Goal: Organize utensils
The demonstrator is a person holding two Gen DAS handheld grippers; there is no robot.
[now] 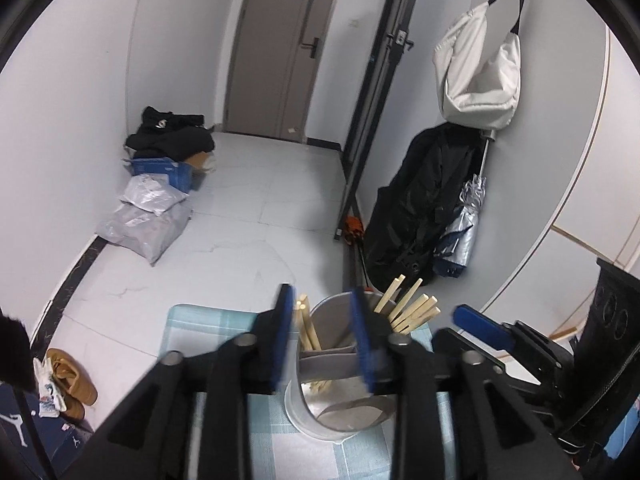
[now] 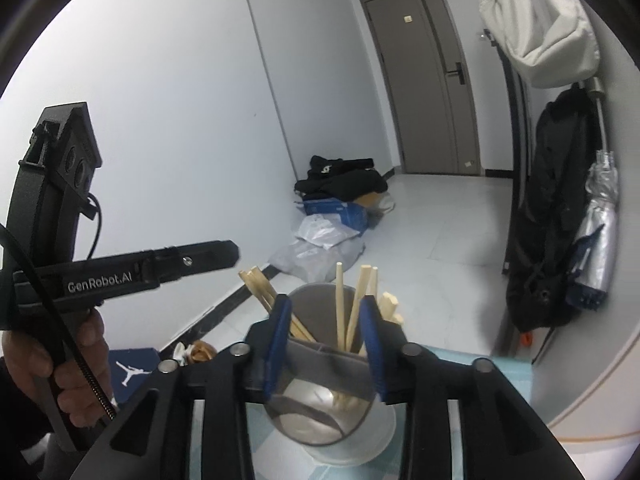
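Left tongs (image 1: 324, 344) spread, angled down | right tongs (image 2: 326, 346) spread, over chopstick holder (image 2: 320, 416)

Chopsticks (image 2: 340, 312) stand in holder (image 2: 320, 420) on tablecloth (image 1: 208, 320).

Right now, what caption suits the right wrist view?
Right claw open above a metal cup of wooden chopsticks.
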